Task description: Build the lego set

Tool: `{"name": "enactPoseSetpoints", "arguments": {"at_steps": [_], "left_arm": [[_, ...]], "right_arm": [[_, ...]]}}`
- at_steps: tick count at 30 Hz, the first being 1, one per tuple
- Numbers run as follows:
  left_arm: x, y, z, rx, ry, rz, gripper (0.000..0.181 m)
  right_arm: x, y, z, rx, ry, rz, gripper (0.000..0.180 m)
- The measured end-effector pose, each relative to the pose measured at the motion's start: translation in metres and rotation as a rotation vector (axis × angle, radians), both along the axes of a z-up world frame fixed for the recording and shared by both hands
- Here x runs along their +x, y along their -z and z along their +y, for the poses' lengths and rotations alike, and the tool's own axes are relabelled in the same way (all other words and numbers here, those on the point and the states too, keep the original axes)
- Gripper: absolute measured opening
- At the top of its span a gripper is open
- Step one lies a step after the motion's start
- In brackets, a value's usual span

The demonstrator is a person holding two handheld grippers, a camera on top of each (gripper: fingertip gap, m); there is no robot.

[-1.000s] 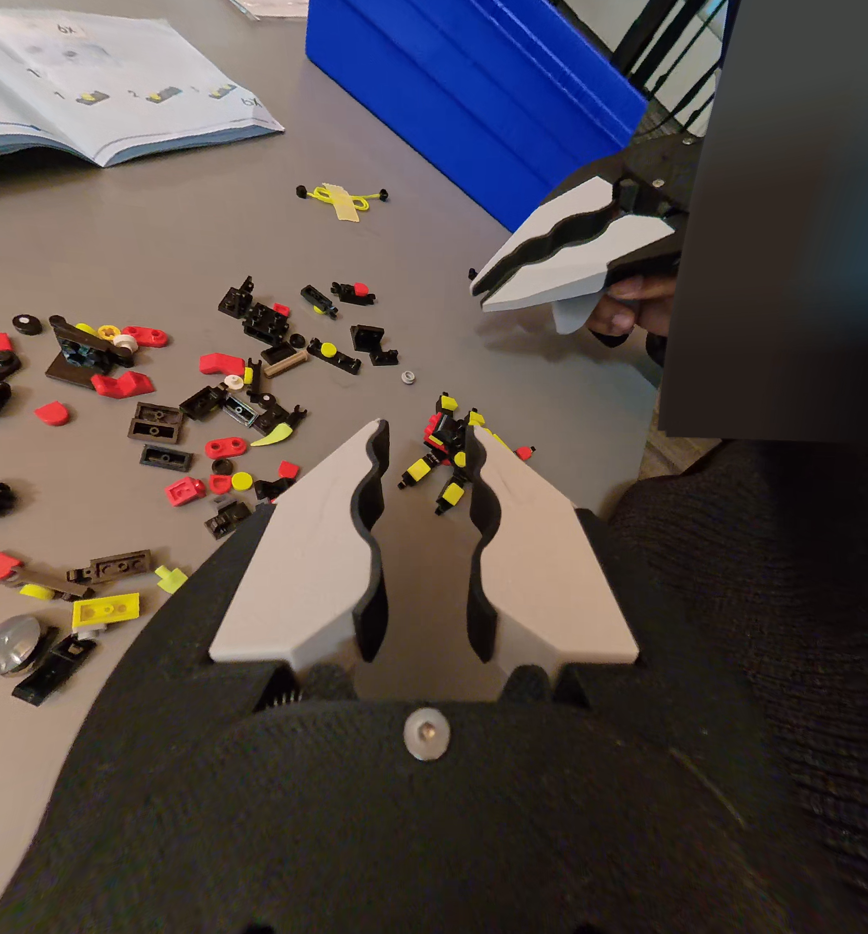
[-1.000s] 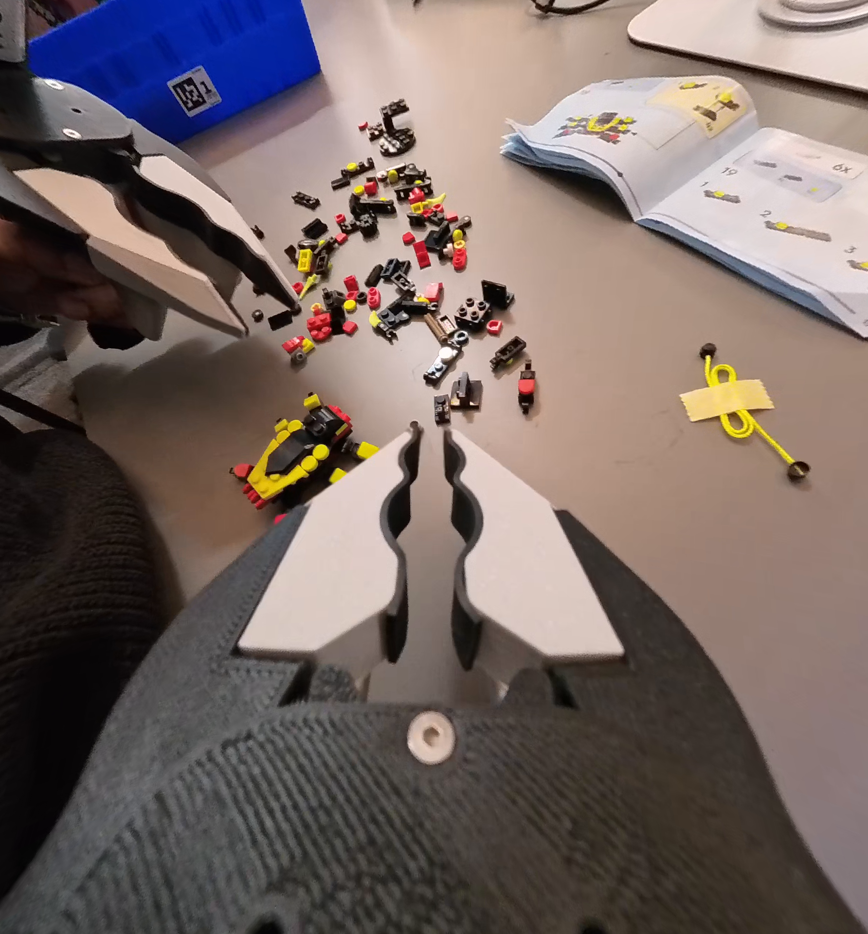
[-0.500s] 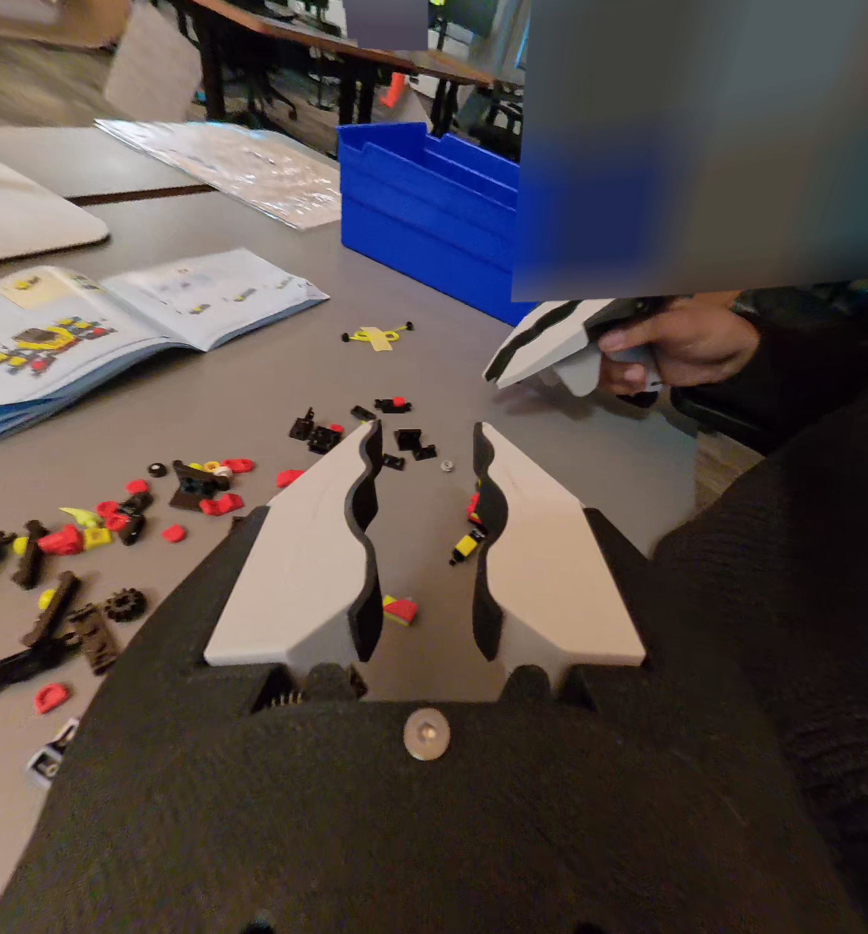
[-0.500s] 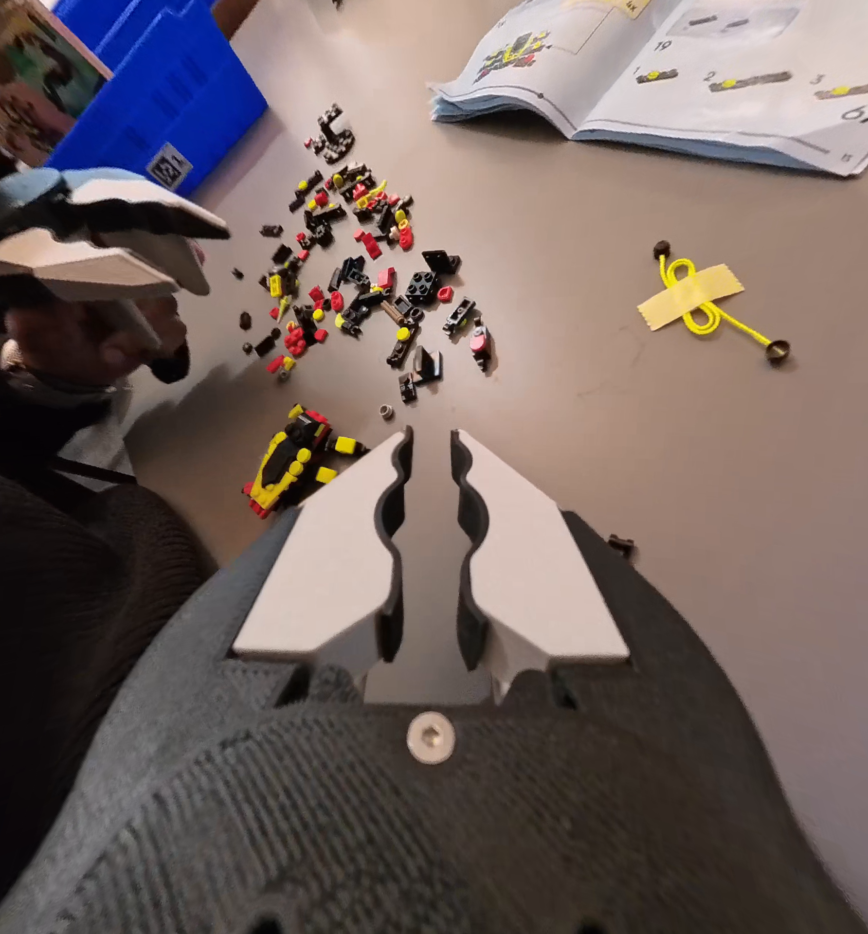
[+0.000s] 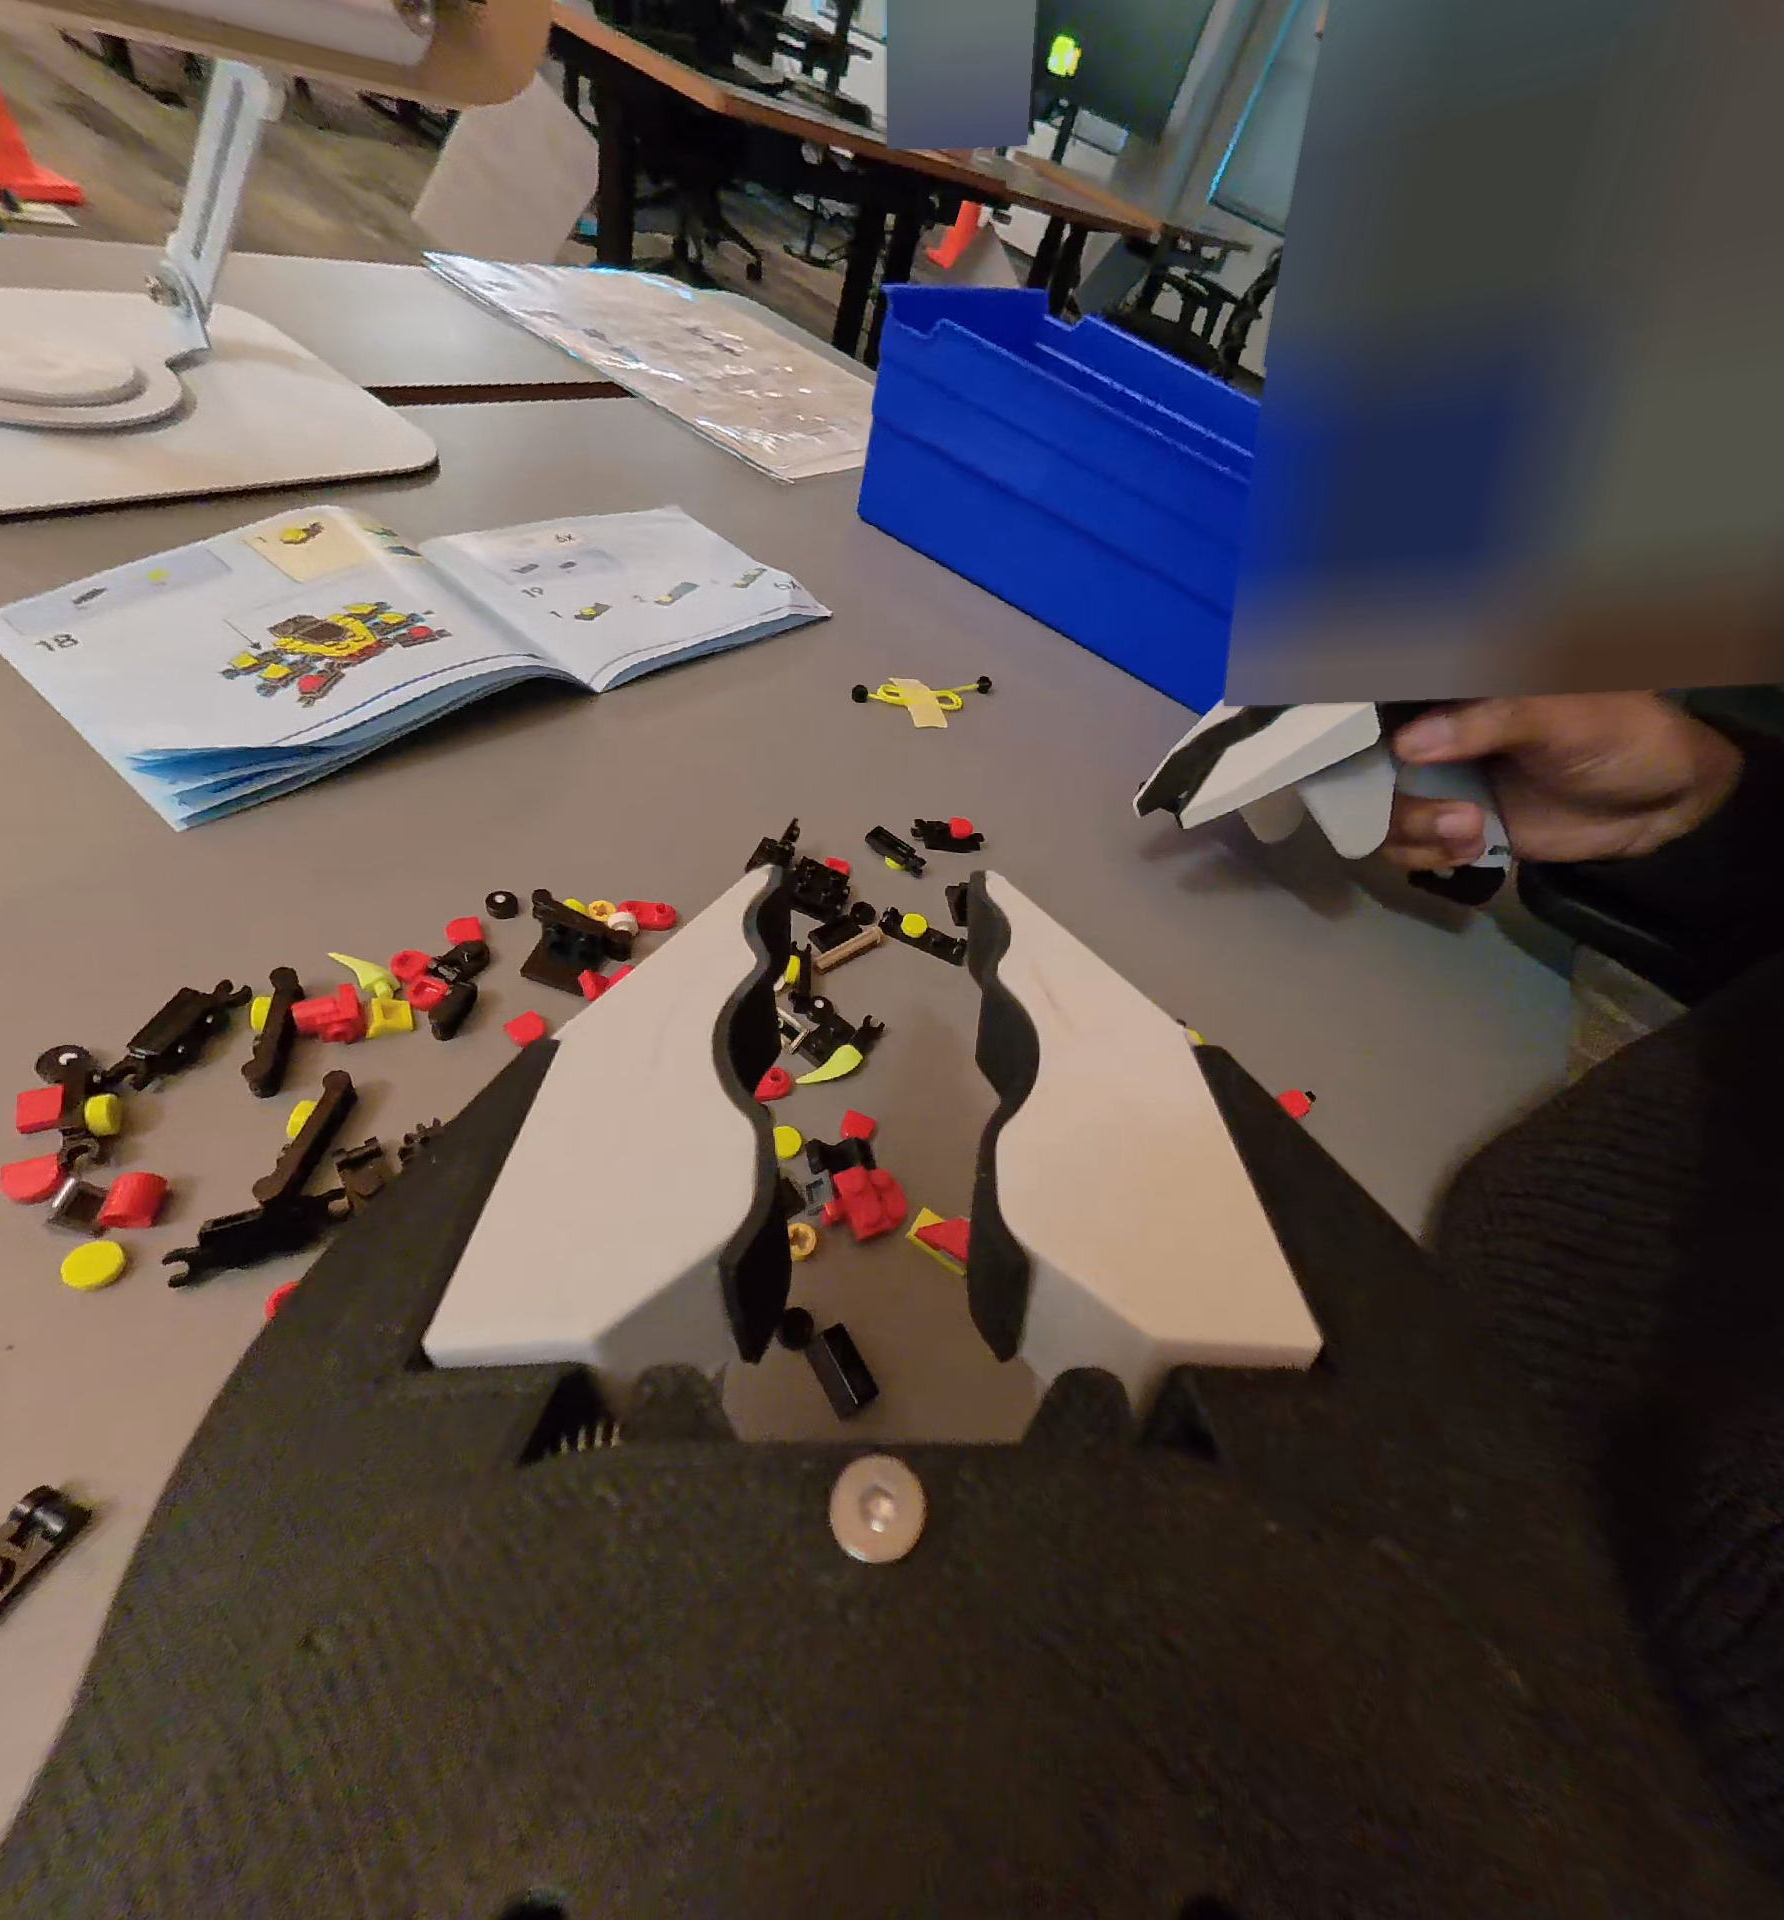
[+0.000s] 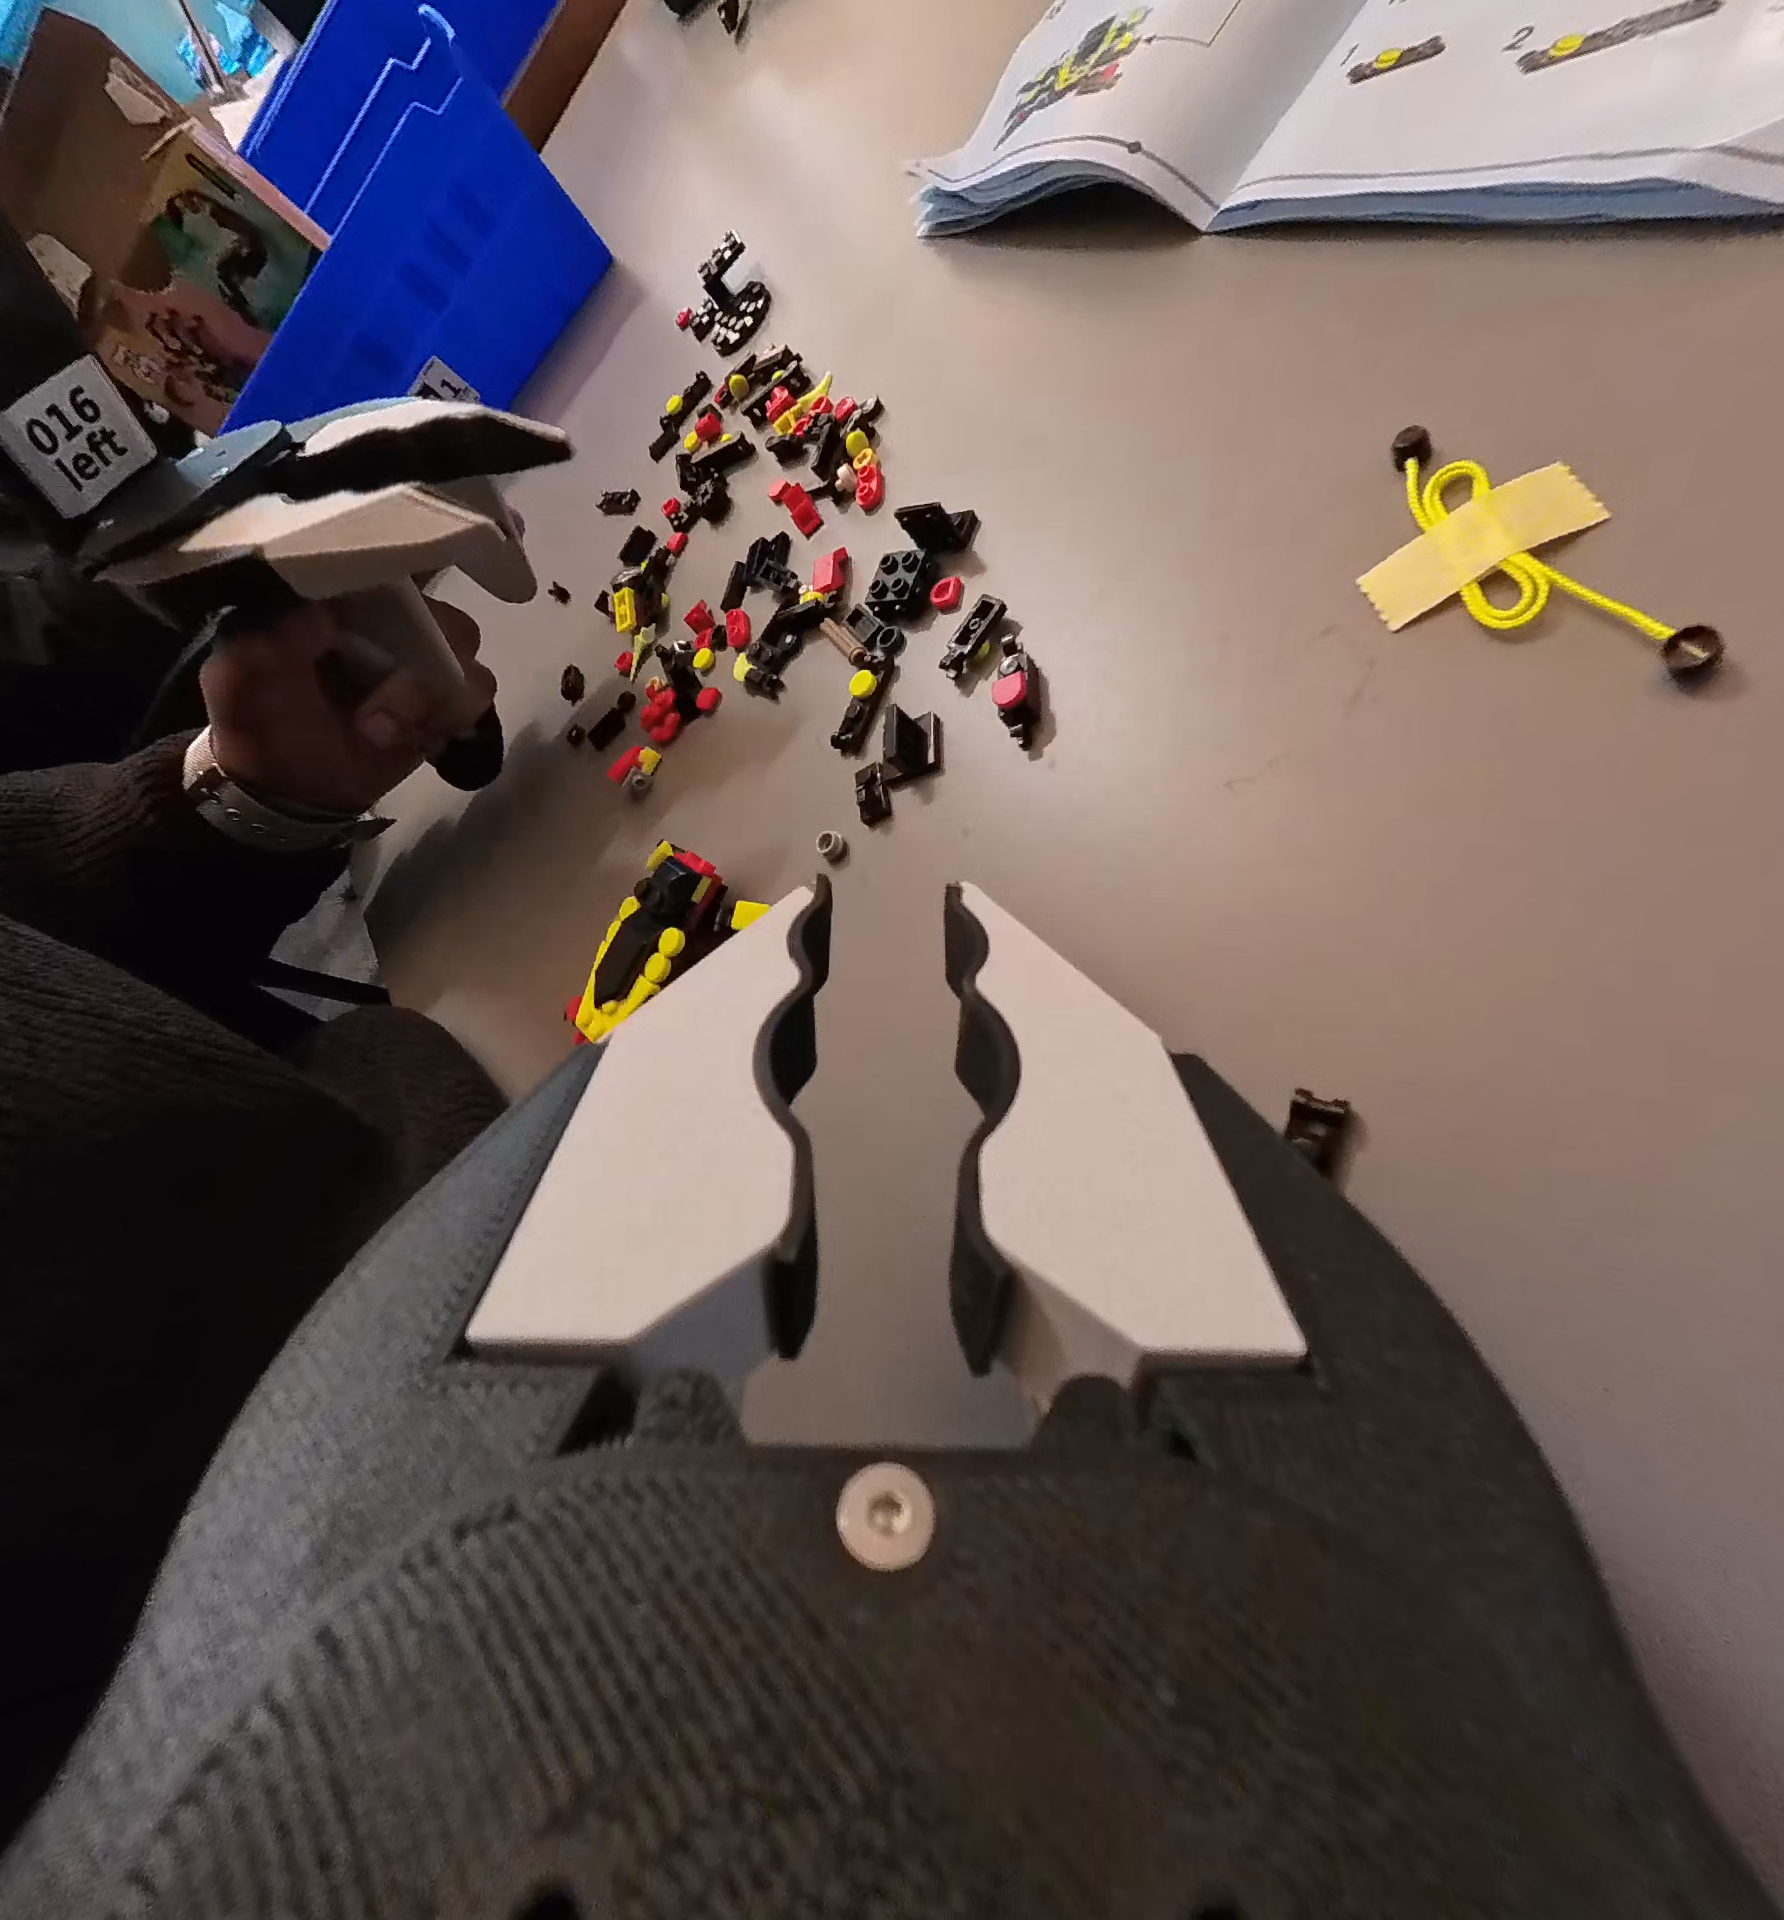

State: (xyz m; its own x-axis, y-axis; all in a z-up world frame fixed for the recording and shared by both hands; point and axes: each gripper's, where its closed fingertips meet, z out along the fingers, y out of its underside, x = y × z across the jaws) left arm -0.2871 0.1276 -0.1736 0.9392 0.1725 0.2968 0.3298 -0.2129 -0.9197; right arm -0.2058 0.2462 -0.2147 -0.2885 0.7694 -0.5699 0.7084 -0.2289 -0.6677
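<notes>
Loose black, red and yellow lego pieces [image 5: 368, 1018] lie scattered on the grey table [image 5: 659, 769]. My left gripper [image 5: 872, 883] is open and empty, held above the pile, with several pieces showing between its fingers. The pile also shows in the right wrist view [image 6: 794, 582]. My right gripper [image 6: 888, 891] is open and empty, low over bare table. The partly built yellow, black and red model [image 6: 659, 935] sits just left of its left finger, partly hidden by it. In the left wrist view the model is almost wholly hidden behind my right finger.
An open instruction booklet [image 5: 400, 634] lies at the back left. A blue bin [image 5: 1054, 468] stands at the back right. A yellow string under a strip of tape [image 6: 1490, 540] lies apart. A white stand base [image 5: 88, 384] and a clear bag [image 5: 680, 364] lie farther back. There is about 15 cm between the tips of the two grippers.
My left gripper has tilted up and moved from the model to over the loose pile. My right gripper has dropped closer to the table and its jaws have opened a little wider.
</notes>
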Motion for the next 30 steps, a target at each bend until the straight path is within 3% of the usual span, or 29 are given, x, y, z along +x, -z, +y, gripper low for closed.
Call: {"name": "enactPoseSetpoints", "arguments": {"at_steps": [30], "left_arm": [[-0.009, 0.009, -0.002, 0.006, -0.025, -0.078, 0.033]], "right_arm": [[-0.003, 0.014, 0.004, -0.046, 0.010, -0.061, 0.023]]}}
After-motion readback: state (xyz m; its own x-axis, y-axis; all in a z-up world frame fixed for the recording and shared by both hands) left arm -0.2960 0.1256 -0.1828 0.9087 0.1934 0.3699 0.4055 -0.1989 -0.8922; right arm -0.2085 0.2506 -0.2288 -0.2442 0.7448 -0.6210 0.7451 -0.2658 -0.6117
